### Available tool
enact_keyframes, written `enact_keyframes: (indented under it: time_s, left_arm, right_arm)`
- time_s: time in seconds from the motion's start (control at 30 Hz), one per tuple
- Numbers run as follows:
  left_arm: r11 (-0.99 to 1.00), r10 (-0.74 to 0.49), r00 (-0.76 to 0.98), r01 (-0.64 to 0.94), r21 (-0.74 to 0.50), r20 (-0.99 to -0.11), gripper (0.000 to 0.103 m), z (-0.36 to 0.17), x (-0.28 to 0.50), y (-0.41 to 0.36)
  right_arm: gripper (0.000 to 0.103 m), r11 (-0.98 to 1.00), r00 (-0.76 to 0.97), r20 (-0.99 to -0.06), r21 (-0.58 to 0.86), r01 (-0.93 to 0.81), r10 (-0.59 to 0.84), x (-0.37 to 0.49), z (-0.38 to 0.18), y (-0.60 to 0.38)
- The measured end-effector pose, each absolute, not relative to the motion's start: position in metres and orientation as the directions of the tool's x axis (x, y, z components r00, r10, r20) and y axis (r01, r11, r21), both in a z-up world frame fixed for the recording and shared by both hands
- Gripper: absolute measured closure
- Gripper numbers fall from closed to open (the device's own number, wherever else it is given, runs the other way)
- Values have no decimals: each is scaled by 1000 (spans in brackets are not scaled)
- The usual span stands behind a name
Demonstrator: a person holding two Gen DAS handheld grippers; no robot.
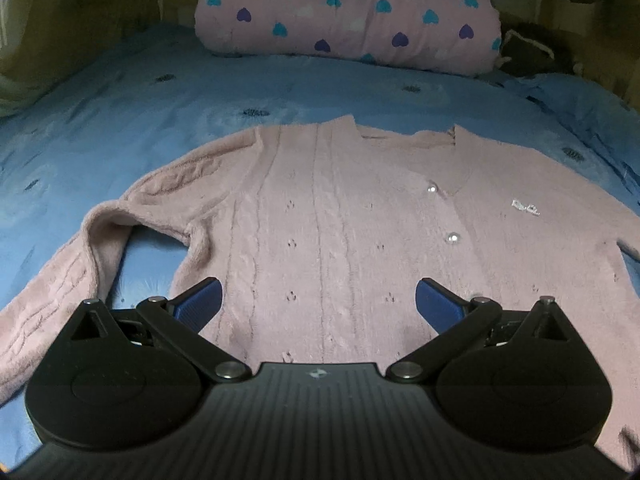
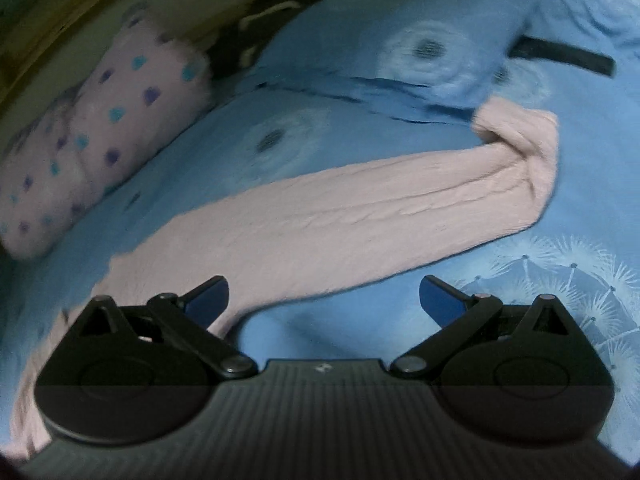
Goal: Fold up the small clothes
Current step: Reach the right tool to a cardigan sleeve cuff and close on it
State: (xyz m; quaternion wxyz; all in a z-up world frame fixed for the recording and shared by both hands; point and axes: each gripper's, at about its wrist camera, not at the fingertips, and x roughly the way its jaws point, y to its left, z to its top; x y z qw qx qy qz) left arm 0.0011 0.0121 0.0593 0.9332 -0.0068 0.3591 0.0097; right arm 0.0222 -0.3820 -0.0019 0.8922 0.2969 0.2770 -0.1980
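Observation:
A pink knit cardigan [image 1: 340, 216] with pearl buttons lies spread flat, front up, on the blue bedspread [image 1: 200, 100]. Its left sleeve [image 1: 64, 280] bends down toward the near left. My left gripper [image 1: 319, 300] is open and empty, hovering over the cardigan's lower hem. In the right wrist view the other sleeve [image 2: 360, 216] stretches out to the right, its cuff [image 2: 520, 140] folded back. My right gripper [image 2: 324, 300] is open and empty above the sleeve's near edge, close to the armpit.
A rolled pink blanket with blue and purple hearts [image 1: 344, 16] lies at the head of the bed; it also shows in the right wrist view [image 2: 92, 144]. A blue pillow [image 2: 400, 40] and a dark strap [image 2: 564, 58] lie beyond the sleeve.

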Motion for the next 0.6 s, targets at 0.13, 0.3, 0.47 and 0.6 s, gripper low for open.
enact_keyframes:
  time_s: [0.13, 0.3, 0.47, 0.6]
  left_arm:
    - [1000, 12, 724, -13, 3, -689, 0, 49, 5, 7]
    - [1000, 12, 674, 3, 19, -739, 0, 31, 12, -2]
    - [999, 37, 673, -21, 31, -739, 0, 15, 11, 0]
    - [999, 43, 689, -12, 47, -724, 0, 10, 7, -3]
  right_arm:
    - [0, 666, 751, -626, 469, 580, -212, 27, -15, -403]
    - [0, 628, 749, -619, 492, 603, -234, 37, -22, -420]
    - [0, 636, 746, -611, 471, 611, -264, 49, -30, -439]
    - [0, 670, 753, -597, 443, 596, -276, 56, -33, -446]
